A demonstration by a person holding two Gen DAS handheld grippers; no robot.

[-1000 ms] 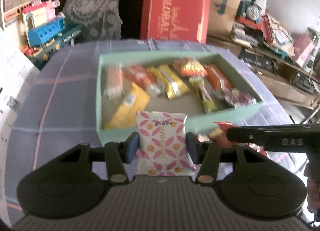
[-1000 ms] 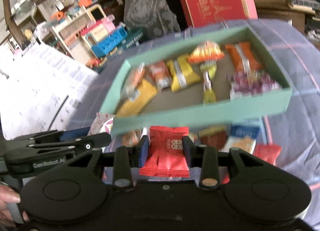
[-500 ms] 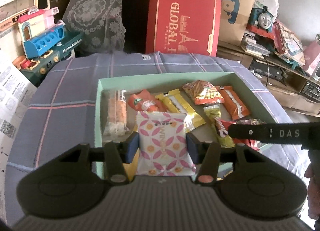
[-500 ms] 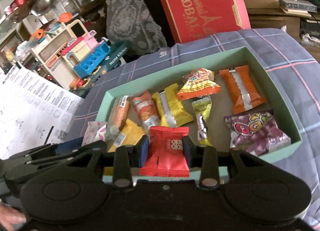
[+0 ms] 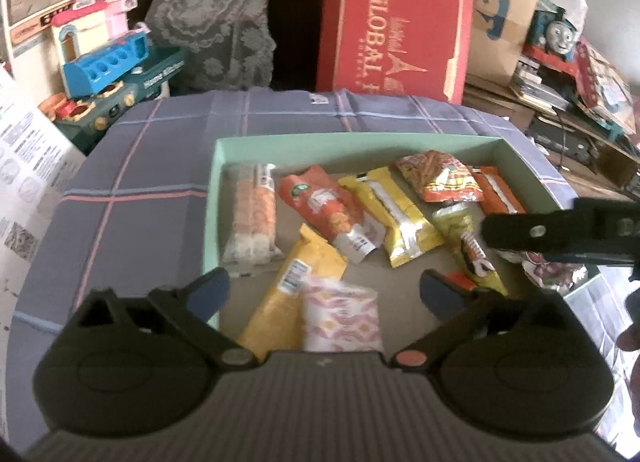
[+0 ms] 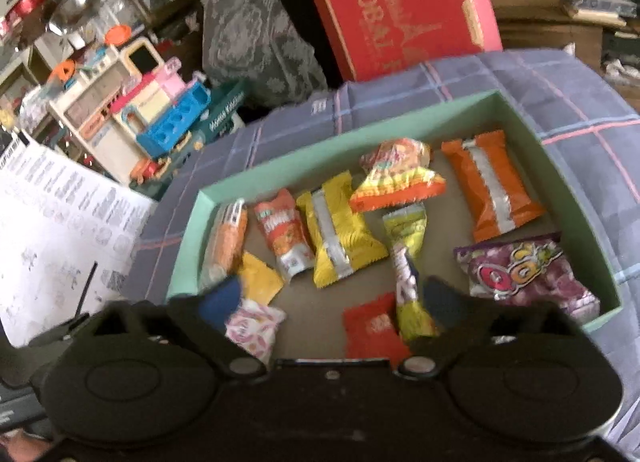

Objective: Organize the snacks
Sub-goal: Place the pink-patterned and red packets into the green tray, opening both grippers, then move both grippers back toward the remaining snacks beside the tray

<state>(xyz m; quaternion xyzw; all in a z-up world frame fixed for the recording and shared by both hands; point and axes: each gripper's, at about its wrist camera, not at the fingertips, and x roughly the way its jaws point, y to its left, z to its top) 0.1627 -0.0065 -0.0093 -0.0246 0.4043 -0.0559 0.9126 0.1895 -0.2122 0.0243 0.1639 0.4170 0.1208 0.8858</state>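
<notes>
Upper right, a red box (image 5: pixel 394 22) reads "GLOBAL". Mid-frame, the green tray (image 5: pixel 352 141) holds snack packets. The pink packet (image 5: pixel 340 318) and red packet (image 6: pixel 374 326) lie inside; left gripper (image 5: pixel 324 292) and right gripper (image 6: pixel 332 296) have just spread open, empty.

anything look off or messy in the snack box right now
Nothing is spilled or torn. The snacks in the green box lie loose at mixed angles. The pink-patterned packet overlaps the yellow packet, and the red packet sits partly under a yellow-green one.
</notes>
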